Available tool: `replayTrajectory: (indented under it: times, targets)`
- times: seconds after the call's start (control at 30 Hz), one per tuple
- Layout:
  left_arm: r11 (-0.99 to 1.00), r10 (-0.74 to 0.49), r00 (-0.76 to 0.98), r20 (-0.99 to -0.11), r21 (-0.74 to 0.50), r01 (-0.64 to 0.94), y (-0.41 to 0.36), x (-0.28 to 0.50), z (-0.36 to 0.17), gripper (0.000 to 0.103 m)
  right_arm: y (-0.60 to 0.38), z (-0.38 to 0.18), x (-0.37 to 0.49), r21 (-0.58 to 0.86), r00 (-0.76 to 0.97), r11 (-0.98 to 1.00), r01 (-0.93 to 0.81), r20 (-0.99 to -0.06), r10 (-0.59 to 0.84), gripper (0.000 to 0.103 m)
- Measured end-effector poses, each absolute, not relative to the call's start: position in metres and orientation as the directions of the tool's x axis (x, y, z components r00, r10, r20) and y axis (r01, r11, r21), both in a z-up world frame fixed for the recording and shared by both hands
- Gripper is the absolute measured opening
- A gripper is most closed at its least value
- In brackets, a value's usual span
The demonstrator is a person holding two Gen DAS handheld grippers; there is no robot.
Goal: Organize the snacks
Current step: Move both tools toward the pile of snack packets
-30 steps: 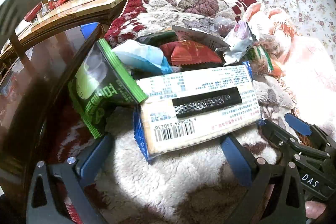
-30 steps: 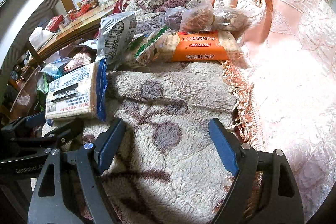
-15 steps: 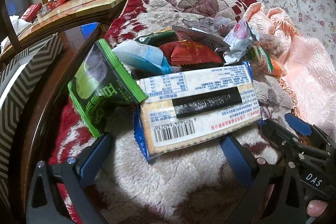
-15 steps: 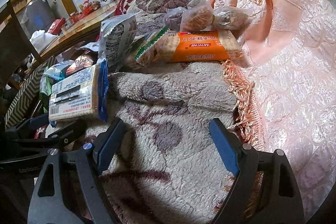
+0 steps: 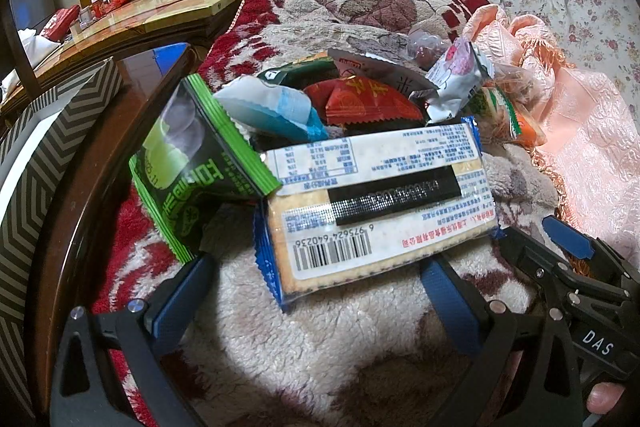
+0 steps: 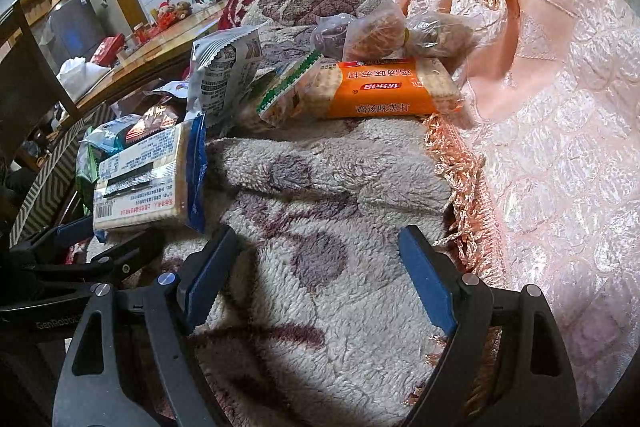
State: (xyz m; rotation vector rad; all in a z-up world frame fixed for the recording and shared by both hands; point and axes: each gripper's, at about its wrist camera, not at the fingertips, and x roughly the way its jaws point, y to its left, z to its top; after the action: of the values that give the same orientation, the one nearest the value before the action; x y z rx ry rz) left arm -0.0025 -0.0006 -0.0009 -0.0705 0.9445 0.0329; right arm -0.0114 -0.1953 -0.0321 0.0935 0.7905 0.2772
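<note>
Left gripper (image 5: 316,301): jaws spread wide, nothing pinched, fleece blanket (image 5: 312,355) under the gap. Blue-edged cracker pack (image 5: 380,207) just past the fingertips at 12 o'clock, label side up, barcode toward the camera, lying flat on the blanket, clear of both pads. Green snack pouch (image 5: 192,171) at 10 o'clock, tilted, corner overlapping the cracker pack. Behind at 12: light-blue wrapper (image 5: 272,107), red packet (image 5: 368,99), white-pink wrapper (image 5: 460,71) in a loose heap. Chevron-patterned box (image 5: 44,155) at 9 o'clock, off the blanket.

Right gripper (image 6: 318,283): jaws spread wide, empty, only blanket between the blue pads (image 6: 428,283). Same cracker pack (image 6: 140,183) at 10 o'clock, well off the jaw line, with the left gripper's fingers just below it. Orange cracker pack (image 6: 380,93) at 12 o'clock, far end of the blanket, flat. Clear bags of snacks (image 6: 384,31) right behind it, touching. White-grey pouch (image 6: 226,75) at 11, standing upright. Pink quilted cover (image 6: 560,147) from 1 to 4 o'clock, fringe along the blanket edge.
</note>
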Motion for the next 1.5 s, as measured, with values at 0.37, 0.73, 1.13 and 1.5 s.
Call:
replayTrajectory:
  times: [0.37,0.73,1.13,1.5]
  targets:
    - [0.997,-0.002,0.585,-0.811,-0.045,-0.059,-0.001,-0.003,-0.001,0.103,-0.197,-0.032,-0.011,0.205,0.666,0.954,-0.219,-0.683,0.3,0.087]
    - [0.974,-0.136,0.506,-0.852,-0.207,-0.088,0.036,-0.014,0.032,0.103,-0.183,-0.022,-0.017,0.13,0.589,0.967,-0.22,-0.772,0.238,0.095]
    - [0.95,-0.064,0.544,-0.836,-0.217,-0.222,0.088,-0.019,0.047,0.103,-0.171,0.008,-0.027,0.216,0.579,0.935,-0.283,-0.739,0.346,0.095]
    - [0.952,-0.066,0.509,-0.858,-0.207,-0.225,0.082,0.009,0.032,0.101,-0.172,0.007,-0.023,0.239,0.566,0.93,-0.279,-0.741,0.36,0.095]
